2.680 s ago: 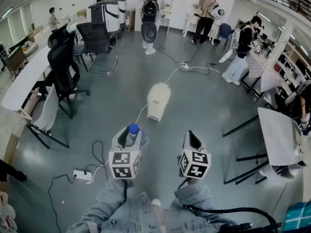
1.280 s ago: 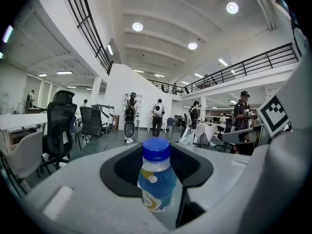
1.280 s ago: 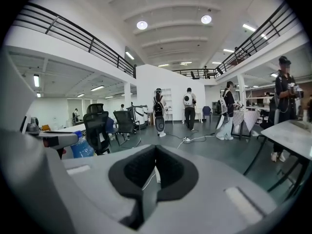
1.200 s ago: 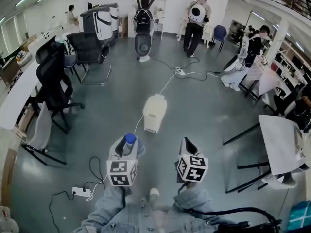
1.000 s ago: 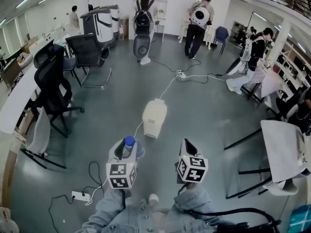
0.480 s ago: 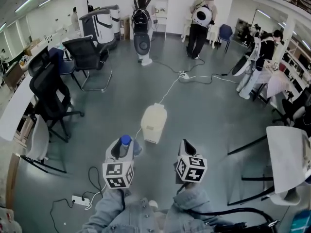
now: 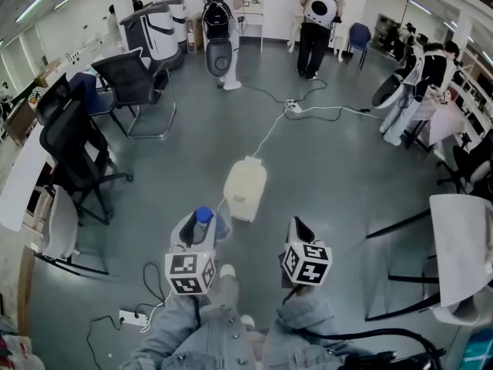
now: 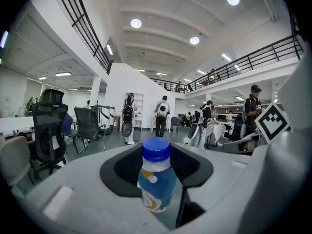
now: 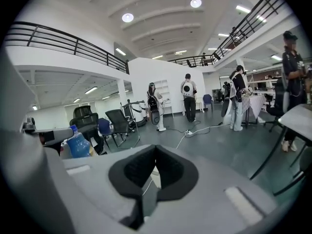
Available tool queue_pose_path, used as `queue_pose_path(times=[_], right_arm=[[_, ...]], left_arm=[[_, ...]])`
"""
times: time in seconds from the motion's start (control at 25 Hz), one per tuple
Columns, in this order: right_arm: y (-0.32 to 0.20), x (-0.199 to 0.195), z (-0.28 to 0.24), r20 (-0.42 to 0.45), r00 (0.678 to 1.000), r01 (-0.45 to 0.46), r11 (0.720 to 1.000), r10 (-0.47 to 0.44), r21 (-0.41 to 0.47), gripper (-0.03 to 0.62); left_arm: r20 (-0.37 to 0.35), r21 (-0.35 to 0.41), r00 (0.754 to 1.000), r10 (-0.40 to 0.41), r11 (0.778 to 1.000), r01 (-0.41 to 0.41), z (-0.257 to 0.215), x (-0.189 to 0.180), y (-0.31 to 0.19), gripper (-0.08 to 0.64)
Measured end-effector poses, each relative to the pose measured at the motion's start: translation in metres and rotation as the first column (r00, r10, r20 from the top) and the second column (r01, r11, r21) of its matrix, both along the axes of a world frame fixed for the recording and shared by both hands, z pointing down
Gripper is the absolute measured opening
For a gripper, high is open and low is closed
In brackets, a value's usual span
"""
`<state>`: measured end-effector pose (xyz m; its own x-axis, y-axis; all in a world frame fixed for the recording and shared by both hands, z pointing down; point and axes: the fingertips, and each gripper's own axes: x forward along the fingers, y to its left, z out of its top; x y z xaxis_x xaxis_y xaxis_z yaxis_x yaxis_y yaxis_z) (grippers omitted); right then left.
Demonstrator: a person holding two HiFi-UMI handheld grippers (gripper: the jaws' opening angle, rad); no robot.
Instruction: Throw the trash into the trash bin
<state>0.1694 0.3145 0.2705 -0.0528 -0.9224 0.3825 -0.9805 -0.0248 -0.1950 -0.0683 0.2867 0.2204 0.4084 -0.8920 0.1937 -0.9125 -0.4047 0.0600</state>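
Note:
A cream trash bin point(image 7: 245, 189) with its lid down stands on the grey floor just ahead of both grippers. My left gripper point(image 7: 202, 223) is shut on a small bottle point(image 7: 203, 216) with a blue cap and blue label. The bottle stands upright between the dark pads in the left gripper view point(image 8: 156, 182), where the left gripper point(image 8: 157, 155) points level over the floor. My right gripper point(image 7: 299, 226) is beside it, to the right of the bin's near end. In the right gripper view the right gripper point(image 9: 155, 152) has its jaws together with nothing held. The bottle point(image 9: 78, 144) shows at the left there.
A white cable point(image 7: 269, 129) runs from the bin to a power strip point(image 7: 293, 106) farther off. Another power strip point(image 7: 131, 316) with black cables lies at the near left. Office chairs point(image 7: 73, 141) stand at the left, a white table point(image 7: 466, 237) at the right, people at the back.
The bin has drawn closer to both grippers as I walked towards it. The left gripper still holds the bottle and the right stays shut. A shoe now shows between the grippers.

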Motion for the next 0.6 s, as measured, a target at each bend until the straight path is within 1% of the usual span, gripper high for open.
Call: queue_pose_path(times=[0.12, 0.32, 0.48, 0.6], right_arm=[[-0.02, 0.003, 0.0, -0.012, 1.0, -0.01, 1.0, 0.01, 0.003, 0.003], [-0.066, 0.006, -0.014, -0.06, 0.998, -0.02, 1.0, 0.021, 0.015, 0.003], [-0.112, 0.004, -0.033, -0.106, 0.994, -0.031, 0.999, 0.034, 0.025, 0.003], [-0.151, -0.005, -0.046, -0.129, 0.991, -0.037, 0.999, 0.041, 0.036, 0.003]], left_arm=[[-0.009, 0.006, 1.0, 0.007, 1.0, -0.007, 0.002, 0.0, -0.024, 0.184], [-0.034, 0.026, 0.999, 0.023, 0.999, -0.022, -0.003, -0.003, -0.078, 0.184], [-0.064, 0.028, 0.998, 0.026, 0.999, -0.025, -0.01, -0.013, -0.128, 0.184], [-0.077, 0.038, 0.996, 0.04, 0.999, -0.037, -0.017, -0.023, -0.164, 0.184]])
